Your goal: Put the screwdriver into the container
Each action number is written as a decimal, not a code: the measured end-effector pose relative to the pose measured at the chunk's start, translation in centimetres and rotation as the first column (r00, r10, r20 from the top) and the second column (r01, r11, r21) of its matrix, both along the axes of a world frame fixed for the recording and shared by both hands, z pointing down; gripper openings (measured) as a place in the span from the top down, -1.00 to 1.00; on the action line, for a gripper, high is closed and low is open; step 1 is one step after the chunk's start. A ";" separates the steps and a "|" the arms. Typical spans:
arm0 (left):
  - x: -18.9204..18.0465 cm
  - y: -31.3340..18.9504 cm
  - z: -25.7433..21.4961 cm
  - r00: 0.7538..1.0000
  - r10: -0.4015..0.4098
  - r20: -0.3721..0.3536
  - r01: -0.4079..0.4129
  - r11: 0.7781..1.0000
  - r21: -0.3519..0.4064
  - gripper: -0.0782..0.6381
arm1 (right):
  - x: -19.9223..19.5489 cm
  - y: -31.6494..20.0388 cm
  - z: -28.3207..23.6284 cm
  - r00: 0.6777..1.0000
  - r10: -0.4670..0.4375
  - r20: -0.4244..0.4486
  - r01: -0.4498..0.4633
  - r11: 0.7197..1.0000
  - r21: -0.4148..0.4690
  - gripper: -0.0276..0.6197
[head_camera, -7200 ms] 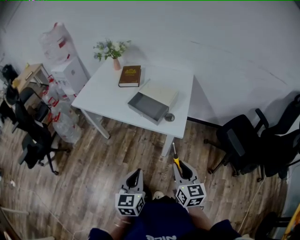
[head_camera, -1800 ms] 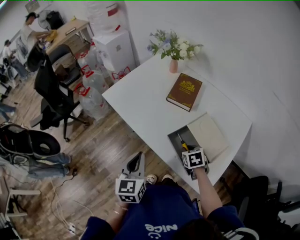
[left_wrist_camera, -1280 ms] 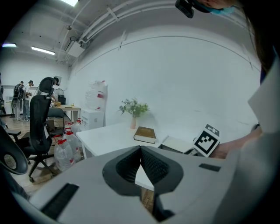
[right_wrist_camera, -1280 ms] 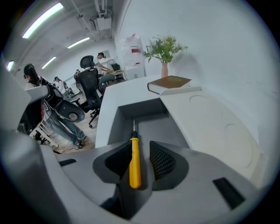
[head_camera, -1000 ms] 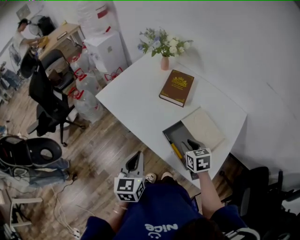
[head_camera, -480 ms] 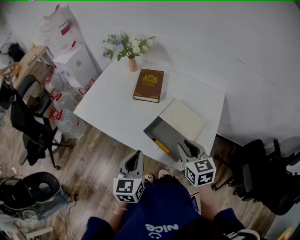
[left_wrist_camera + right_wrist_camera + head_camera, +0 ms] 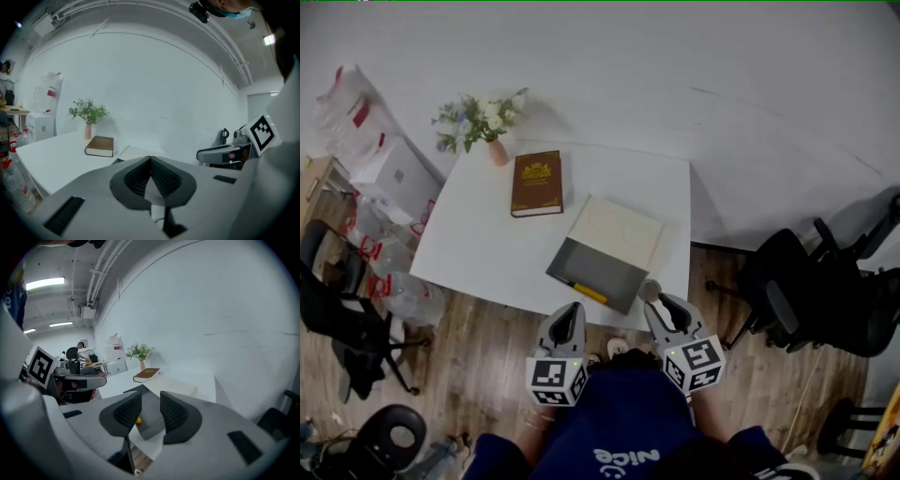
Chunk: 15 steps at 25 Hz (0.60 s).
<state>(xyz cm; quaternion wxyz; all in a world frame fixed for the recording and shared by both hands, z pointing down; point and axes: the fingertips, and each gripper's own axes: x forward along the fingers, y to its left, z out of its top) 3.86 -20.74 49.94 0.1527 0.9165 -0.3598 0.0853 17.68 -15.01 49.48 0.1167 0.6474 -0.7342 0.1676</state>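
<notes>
The yellow-handled screwdriver (image 7: pixel 587 293) lies inside the grey open container (image 7: pixel 614 277) near the white table's front edge (image 7: pixel 478 286). A cream lid (image 7: pixel 617 232) covers the container's far half. My right gripper (image 7: pixel 660 308) hovers just off the table's front right corner, open and with nothing between its jaws. Between those jaws the right gripper view shows the container (image 7: pixel 151 423) and a bit of the screwdriver (image 7: pixel 138 420). My left gripper (image 7: pixel 568 320) hangs in front of the table over the floor, shut and holding nothing, its jaws (image 7: pixel 150 159) meeting at a point.
A brown book (image 7: pixel 536 183) and a pink vase of flowers (image 7: pixel 495 150) sit at the table's far left. A small round metal dish (image 7: pixel 649 291) rests by the right gripper's tip. Black office chairs (image 7: pixel 797 291) stand to the right, another chair (image 7: pixel 342 328) and water bottles (image 7: pixel 389 286) to the left.
The screwdriver that my right gripper held now lies in the container. The right gripper has opened and drawn back to the table's front corner. The left gripper stayed shut.
</notes>
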 end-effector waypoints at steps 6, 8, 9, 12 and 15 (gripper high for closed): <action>1.4 1.2 -0.1 0.998 0.069 0.002 -0.069 0.998 0.007 0.73 | 1.0 2.3 0.2 0.997 0.076 -0.004 -0.076 0.997 0.005 0.49; 1.5 1.5 -0.1 0.997 0.077 0.003 -0.077 0.997 0.009 0.73 | 1.1 2.6 0.2 0.996 0.089 -0.005 -0.089 0.996 0.014 0.51; 1.4 1.6 -0.2 0.997 0.079 0.004 -0.079 0.997 0.011 0.73 | 1.0 2.7 0.1 0.996 0.093 -0.004 -0.093 0.995 0.020 0.55; 1.2 1.9 -0.3 0.997 0.080 0.007 -0.080 0.997 0.015 0.73 | 0.7 2.8 0.0 0.995 0.100 0.005 -0.100 0.994 0.032 0.70; 0.8 2.0 -0.2 0.997 0.077 0.013 -0.078 0.997 0.014 0.73 | 0.5 2.7 0.1 0.993 0.106 0.058 -0.108 0.994 0.033 0.82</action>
